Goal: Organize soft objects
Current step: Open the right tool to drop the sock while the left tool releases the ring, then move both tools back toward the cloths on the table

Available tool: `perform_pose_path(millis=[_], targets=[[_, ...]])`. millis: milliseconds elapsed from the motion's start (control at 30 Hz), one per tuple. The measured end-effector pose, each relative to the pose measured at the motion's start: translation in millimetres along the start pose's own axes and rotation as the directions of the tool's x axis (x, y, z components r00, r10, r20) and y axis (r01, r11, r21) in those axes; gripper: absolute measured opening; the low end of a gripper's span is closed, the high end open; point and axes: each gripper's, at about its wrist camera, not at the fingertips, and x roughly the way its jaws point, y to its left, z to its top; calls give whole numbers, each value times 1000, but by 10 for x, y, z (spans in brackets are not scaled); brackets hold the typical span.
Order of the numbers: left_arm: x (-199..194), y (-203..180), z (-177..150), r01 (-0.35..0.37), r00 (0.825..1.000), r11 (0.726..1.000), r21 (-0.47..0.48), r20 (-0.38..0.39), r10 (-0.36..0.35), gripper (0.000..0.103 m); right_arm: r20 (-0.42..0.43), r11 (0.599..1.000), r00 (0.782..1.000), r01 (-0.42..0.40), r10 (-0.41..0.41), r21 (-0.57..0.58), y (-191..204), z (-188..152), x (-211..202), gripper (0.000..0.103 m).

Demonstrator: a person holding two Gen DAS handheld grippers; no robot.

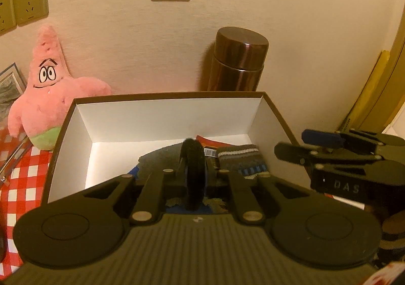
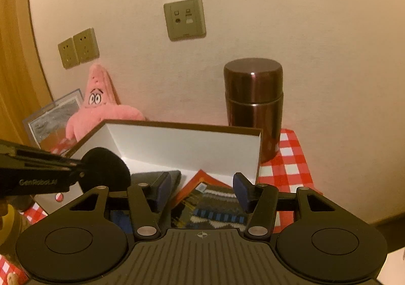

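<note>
Left gripper (image 1: 193, 171) was pinching a fuzzy black pad (image 1: 193, 173) over the box (image 1: 162, 113), right gripper (image 2: 201, 191) hung spread above the striped socks (image 2: 217, 211) inside, pink plush (image 1: 48, 87) sitting far left by the wall.

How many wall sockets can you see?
3. Two power sockets sit side by side on the wall above the pink plush toy; one data socket plate is higher, to their right. More may be out of view.
</note>
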Motion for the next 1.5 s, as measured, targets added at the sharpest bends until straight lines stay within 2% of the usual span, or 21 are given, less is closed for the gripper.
perform_pose_path(millis=[133,233,367,900,1500], targets=[[-2,-9,15,-5,1000,1000,-2,12,5,28,-14,1000,1000,8,-8,-15,28,-28,-15,56],[-30,-13,23,-10,1000,1000,0,16,10,35,-19,1000,1000,9,-9,-23,53,-38,-57,57],[-98,-14,10,-18,1000,1000,-2,12,18,40,-16,999,1000,13,-14,-33,106,-41,-155,60],[-766,-37,-170,-24,998,1000,-16,52,25,45,41,999,999,28,-26,-29,283,-100,-840,71],[-1766,-51,-850,-50,996,999,4,75,49,46,54,997,998,23,-27,69,269,-619,-1799,72]])
